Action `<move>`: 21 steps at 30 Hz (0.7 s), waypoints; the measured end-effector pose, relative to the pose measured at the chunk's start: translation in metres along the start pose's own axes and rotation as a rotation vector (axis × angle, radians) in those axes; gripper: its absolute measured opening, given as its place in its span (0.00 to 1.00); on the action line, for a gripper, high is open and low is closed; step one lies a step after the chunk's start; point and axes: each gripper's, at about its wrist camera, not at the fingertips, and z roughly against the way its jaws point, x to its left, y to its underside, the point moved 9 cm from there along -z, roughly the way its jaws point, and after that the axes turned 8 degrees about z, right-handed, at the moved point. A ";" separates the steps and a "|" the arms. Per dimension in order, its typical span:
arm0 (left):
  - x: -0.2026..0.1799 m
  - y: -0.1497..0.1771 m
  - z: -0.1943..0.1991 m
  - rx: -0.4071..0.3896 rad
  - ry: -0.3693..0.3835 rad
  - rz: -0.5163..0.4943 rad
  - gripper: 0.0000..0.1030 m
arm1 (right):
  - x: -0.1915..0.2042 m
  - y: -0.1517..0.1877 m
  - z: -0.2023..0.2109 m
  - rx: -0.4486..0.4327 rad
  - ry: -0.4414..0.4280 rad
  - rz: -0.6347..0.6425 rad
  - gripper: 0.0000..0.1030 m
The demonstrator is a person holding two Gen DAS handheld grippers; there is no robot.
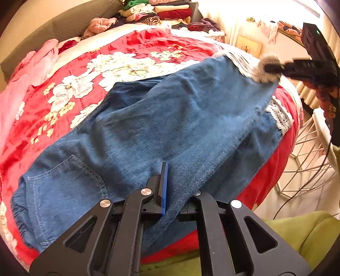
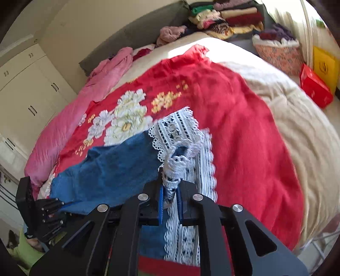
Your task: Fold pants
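Blue denim pants spread across red floral blanket on bed, waistband end with stitched pocket toward lower left of left wrist view, legs running up and right to lace-trimmed cuffs. Left claw closed narrow on a fold of denim near the seat and crotch area of the pants; cloth bunched between blue-edged pads, draped over the right-hand finger and hiding it. Right claw closed narrow on white lace cuff of upper leg; lace gathered and pinched between the two blue pads, cuff raised off blanket, second lace cuff lying flat just beneath and beside it. Same right claw seen from left wrist view at upper right, motion-blurred, gripping cuff end of the lifted leg. Left claw seen from right wrist view at lower left edge, on the denim. Pink quilt bunched along far left side of bed. Stack of folded clothes at head of bed, against grey headboard. Patterned basket of garments beside stack. Red box and yellow box at right of bed. White wire rack on floor beside bed in left wrist view. White cupboards along wall at left.
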 end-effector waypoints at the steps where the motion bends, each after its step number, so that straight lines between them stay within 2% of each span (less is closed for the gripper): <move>1: 0.002 0.001 0.000 0.003 -0.005 0.000 0.01 | -0.001 0.007 0.000 0.010 -0.009 -0.015 0.10; 6: 0.000 0.014 -0.002 0.040 -0.016 -0.043 0.01 | -0.008 0.026 0.002 0.036 -0.028 -0.062 0.10; 11: 0.003 0.019 -0.005 0.054 -0.022 -0.015 0.01 | -0.008 0.039 0.006 0.053 -0.038 -0.088 0.10; 17: 0.015 0.013 0.003 0.033 -0.045 0.017 0.01 | 0.000 0.056 0.010 0.078 -0.052 -0.089 0.10; 21: 0.019 0.020 -0.001 0.056 -0.046 0.024 0.01 | -0.009 0.075 0.007 0.114 -0.027 -0.131 0.20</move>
